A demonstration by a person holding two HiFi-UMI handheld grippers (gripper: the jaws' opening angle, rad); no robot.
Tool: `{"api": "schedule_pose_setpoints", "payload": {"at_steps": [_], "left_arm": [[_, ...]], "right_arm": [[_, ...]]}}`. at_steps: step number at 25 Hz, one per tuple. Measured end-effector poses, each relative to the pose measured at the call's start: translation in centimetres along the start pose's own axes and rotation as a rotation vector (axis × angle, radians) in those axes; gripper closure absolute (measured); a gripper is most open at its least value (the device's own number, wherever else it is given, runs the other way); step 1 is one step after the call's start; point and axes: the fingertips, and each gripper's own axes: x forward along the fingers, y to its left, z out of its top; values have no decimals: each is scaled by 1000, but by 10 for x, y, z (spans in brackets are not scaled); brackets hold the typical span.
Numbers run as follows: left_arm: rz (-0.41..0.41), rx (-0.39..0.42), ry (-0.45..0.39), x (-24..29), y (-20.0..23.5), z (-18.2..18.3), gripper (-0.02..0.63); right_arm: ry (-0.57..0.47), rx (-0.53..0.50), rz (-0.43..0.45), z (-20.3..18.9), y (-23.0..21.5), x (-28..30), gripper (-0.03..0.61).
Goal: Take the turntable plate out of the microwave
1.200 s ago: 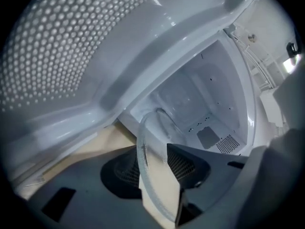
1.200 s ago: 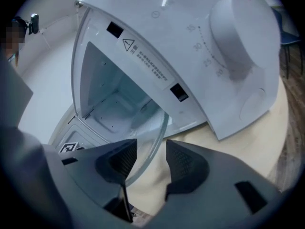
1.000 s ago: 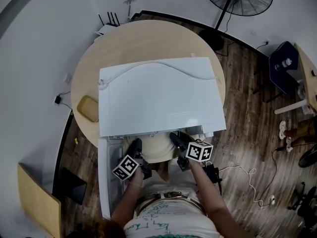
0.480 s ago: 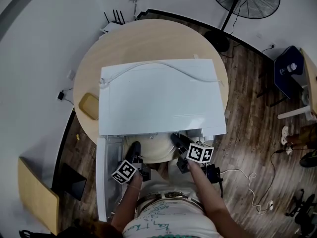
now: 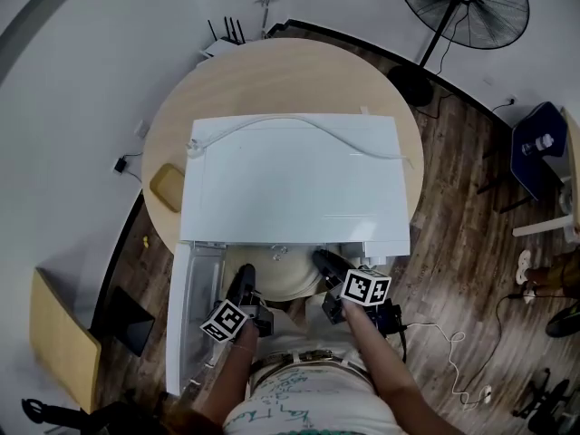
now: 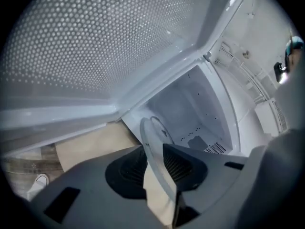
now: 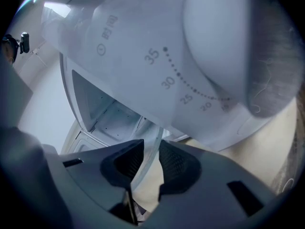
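The clear glass turntable plate (image 5: 281, 275) sticks out of the white microwave's (image 5: 290, 184) front opening, above the person's lap. My left gripper (image 5: 245, 277) holds the plate's left rim and my right gripper (image 5: 323, 261) its right rim. In the left gripper view the plate's edge (image 6: 151, 142) runs between the ribbed pads of the left gripper (image 6: 153, 163), whose jaws are closing on it. In the right gripper view the plate's rim (image 7: 151, 144) sits between the pads of the right gripper (image 7: 148, 162), also closing.
The microwave door (image 5: 186, 306) hangs open at the left, its perforated screen (image 6: 95, 37) close above my left gripper. The timer dial (image 7: 214, 42) looms over my right gripper. The microwave rests on a round wooden table (image 5: 272, 71), beside a tan pad (image 5: 168, 187). A fan (image 5: 462, 7) stands behind.
Both pairs of jaws have narrowed onto the plate's rim. My left gripper has shifted a little outward and up with the plate; the right one has kept its place.
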Motion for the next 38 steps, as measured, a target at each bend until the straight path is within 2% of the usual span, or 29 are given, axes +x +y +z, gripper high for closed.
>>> {"api": "schedule_pose_setpoints", "payload": {"at_steps": [11,17,21,38], "left_arm": [[57,36,-92,-26,-1,-7,503],[42,27,-140,-40,-12,-9,503],[41,43,-131,-51,-13,-8,502],[-96,108,-53,-93,-51,-7,502]], "right_arm": [[45,-48,59,0,7,-7,486],[55,-73,90,-2,16,-14,488],[39,-71,83,-9,21,-22,488],[-117,-42,51,-31,57,-88,488]]}}
